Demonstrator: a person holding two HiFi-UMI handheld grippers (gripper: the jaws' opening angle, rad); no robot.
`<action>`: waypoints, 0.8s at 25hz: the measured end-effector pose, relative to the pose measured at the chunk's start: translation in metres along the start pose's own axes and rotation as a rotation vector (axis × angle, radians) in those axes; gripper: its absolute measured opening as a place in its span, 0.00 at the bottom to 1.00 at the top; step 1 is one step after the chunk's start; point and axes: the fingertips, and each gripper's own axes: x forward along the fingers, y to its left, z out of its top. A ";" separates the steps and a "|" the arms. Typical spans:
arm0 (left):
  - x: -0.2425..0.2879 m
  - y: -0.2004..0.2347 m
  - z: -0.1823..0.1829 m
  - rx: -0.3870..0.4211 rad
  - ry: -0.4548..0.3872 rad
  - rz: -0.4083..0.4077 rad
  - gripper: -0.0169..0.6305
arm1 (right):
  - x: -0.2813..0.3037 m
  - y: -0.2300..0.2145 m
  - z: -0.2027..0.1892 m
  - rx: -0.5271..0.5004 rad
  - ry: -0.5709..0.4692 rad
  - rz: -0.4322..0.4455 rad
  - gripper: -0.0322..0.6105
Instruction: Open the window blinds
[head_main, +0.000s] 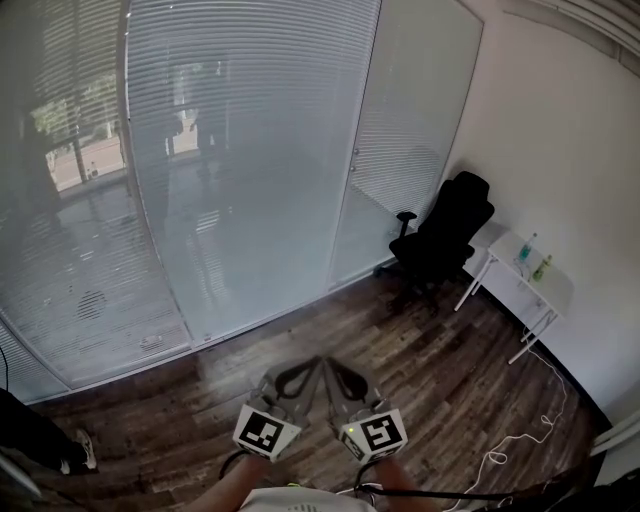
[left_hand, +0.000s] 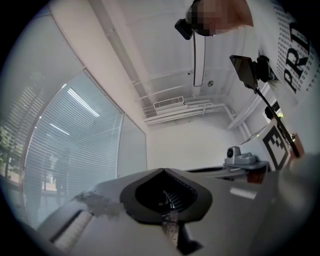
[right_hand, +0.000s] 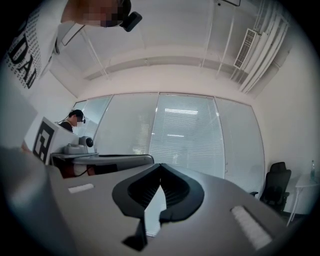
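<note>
White slatted blinds (head_main: 250, 150) hang behind the glass panels across the far wall, with trees dimly visible through them at the far left. The blinds also show in the left gripper view (left_hand: 65, 135) and straight ahead in the right gripper view (right_hand: 187, 135). My left gripper (head_main: 312, 366) and right gripper (head_main: 335, 366) are held side by side low in the head view, above the wood floor, well short of the glass. Both are shut with nothing between the jaws, their tips meeting in the left gripper view (left_hand: 163, 170) and the right gripper view (right_hand: 160, 165).
A black office chair (head_main: 445, 235) stands by the right wall. Beside it is a small white table (head_main: 555, 290) with two bottles. A white cable (head_main: 520, 440) lies on the floor at the right. Another person's shoe (head_main: 80, 450) shows at the left edge.
</note>
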 end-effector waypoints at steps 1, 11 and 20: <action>0.001 0.000 -0.003 -0.003 0.011 -0.002 0.01 | 0.000 -0.001 -0.001 0.001 0.000 -0.001 0.06; 0.029 0.010 -0.022 -0.019 0.041 -0.020 0.01 | 0.012 -0.030 -0.012 0.050 0.009 -0.036 0.06; 0.072 0.058 -0.031 -0.044 0.034 -0.055 0.01 | 0.065 -0.066 -0.020 0.075 0.007 -0.061 0.06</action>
